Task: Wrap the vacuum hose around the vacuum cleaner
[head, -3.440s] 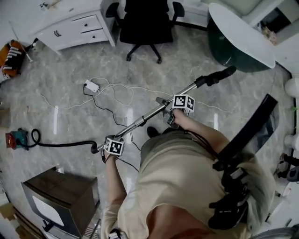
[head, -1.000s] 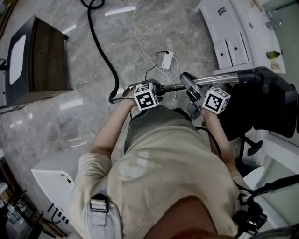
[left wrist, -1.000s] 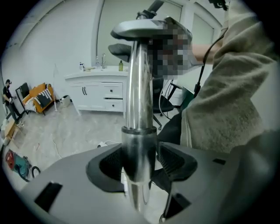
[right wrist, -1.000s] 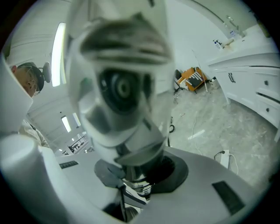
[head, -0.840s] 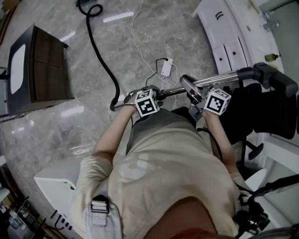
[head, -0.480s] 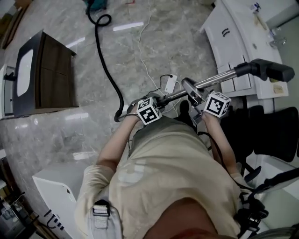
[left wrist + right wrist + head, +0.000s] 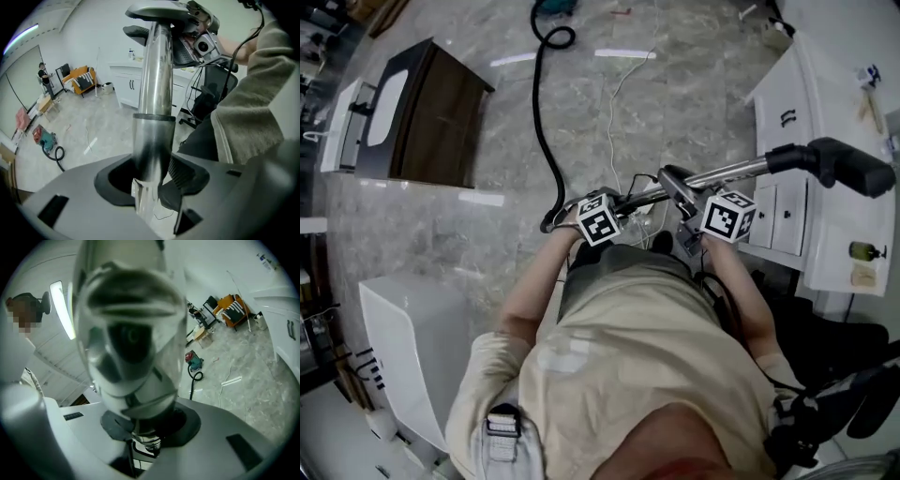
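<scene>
left gripper and right gripper both clamp the stiff, slick chrome wand tube; the soft black hose trails over the grey marble floor to the teal vacuum cleaner, likely light, best gripped near its wand end.

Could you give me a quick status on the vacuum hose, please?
Left gripper and right gripper both shut on metal wand. Hose unwrapped, trailing across floor to vacuum cleaner. White cable loose beside it.

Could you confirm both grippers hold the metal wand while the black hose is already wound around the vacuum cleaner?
Not quite: the head view shows the black hose trailing loose across the floor to the vacuum cleaner, not wound around it.
</scene>
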Demonstrator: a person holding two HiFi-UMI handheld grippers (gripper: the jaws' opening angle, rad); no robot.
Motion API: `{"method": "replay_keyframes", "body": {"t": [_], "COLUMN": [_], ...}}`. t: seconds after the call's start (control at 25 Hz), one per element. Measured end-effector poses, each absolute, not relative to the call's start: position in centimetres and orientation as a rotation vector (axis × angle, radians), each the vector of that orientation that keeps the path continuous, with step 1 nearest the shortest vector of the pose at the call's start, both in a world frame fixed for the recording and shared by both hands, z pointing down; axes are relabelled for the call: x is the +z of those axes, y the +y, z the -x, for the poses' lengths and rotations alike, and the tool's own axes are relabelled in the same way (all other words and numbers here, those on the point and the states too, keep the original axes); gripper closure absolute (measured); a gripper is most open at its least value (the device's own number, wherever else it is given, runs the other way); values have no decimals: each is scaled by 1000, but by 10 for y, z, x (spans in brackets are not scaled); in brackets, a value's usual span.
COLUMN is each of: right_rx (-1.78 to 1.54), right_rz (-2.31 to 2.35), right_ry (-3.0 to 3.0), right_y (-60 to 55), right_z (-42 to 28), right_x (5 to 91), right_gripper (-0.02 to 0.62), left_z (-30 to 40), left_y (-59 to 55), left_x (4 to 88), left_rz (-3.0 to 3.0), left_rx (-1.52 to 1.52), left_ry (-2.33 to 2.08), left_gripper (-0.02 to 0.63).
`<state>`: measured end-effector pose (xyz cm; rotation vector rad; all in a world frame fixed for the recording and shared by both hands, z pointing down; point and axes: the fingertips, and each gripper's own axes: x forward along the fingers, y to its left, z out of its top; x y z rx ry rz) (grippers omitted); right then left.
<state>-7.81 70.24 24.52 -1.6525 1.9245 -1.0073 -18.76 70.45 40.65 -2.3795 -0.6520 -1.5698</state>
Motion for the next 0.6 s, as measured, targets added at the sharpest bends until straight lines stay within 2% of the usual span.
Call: {"method": "replay_keyframes", "body": {"t": [0.16,0.36,0.6], "right_rx": [-962,-906,-833], "right_rz": [1570,1561,1456], "right_ry": [2002,2029,2219], "right_y": [684,663,627], "right_z": [43,3,8], "right_x": [225,206,180], "right_gripper": [506,506,503], "left_z": [158,154,146], "left_y": [682,649,632], "left_x": [385,357,368], "left_rz": [2459,2548,2548], "left_rx": [-1583,-1583,-1561], "left_ry": [-445,-292,-263], "left_gripper": [405,405,405]}}
